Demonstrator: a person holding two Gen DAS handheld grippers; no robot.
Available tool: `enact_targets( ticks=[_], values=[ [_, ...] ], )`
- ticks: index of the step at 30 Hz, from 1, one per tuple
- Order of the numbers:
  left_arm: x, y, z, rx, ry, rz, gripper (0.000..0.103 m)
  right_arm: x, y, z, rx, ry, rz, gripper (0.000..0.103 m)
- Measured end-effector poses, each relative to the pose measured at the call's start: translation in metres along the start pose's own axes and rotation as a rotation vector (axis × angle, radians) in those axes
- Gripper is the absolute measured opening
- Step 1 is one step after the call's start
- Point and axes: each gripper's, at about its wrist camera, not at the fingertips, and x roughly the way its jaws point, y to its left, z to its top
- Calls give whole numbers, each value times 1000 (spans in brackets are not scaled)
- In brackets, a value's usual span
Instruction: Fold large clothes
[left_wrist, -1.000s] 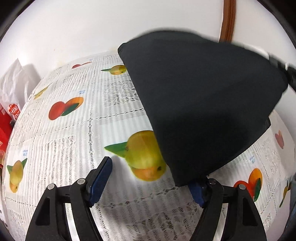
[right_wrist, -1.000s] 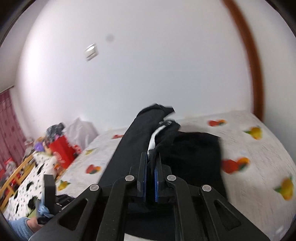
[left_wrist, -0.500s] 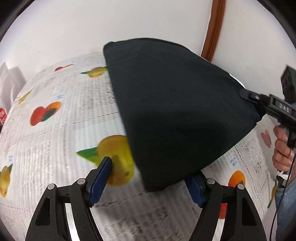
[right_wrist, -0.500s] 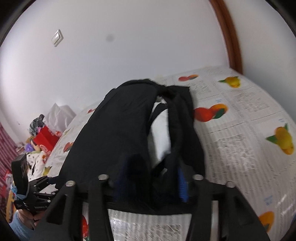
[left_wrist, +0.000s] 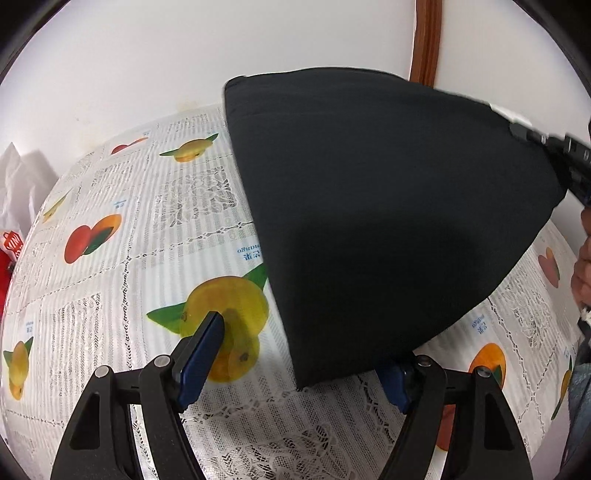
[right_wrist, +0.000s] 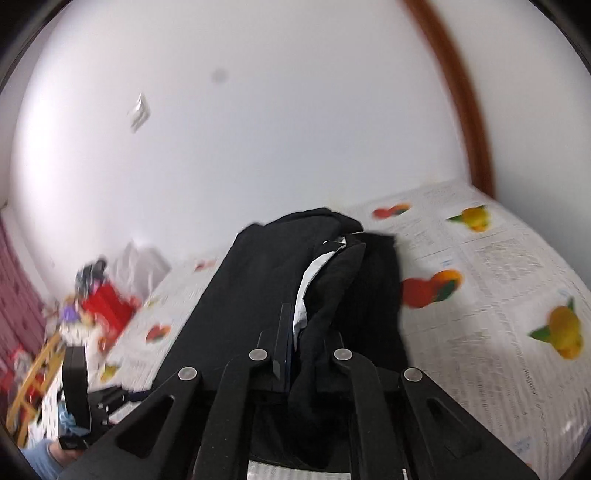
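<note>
**Black garment half-lifted over the fruit-print cloth**

Black garment (left_wrist: 388, 221) drapes limp from about 2 o'clock down onto the fruit-print tablecloth (left_wrist: 129, 229). Left gripper (left_wrist: 295, 354) gapes wide, gripping nothing. Right gripper (right_wrist: 295, 354) pinches a bunched edge. Soft, light, floppy; best taken by corners or hems.

Both wrist cameras look close along their jaws, sharing the black garment (left_wrist: 388, 206) and fruit-print tablecloth (left_wrist: 155, 229).

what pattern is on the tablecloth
White lace-look tablecloth printed with orange, red and yellow fruit; clearest in the left wrist view.
</note>
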Motion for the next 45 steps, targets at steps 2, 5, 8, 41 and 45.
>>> enact_targets(
  ticks=[2,5,8,41,45],
  values=[
    [-1,-1,-1,-1,-2,2,75,2,-14,-7,37,10,-43,7],
    [-3,-2,-3,-3,-1,-1,75,21,-26,-18,59,128,-123,8],
    [-4,1,-3,-16,-1,-8,74,21,-21,-25,1,179,-189,17],
    [-19,20,-14,-106,-14,-175,21,11,-20,-67,-71,347,-255,10],
    [-20,24,-13,-109,-24,-167,14,17,-12,-65,-115,340,-260,6]
  ],
)
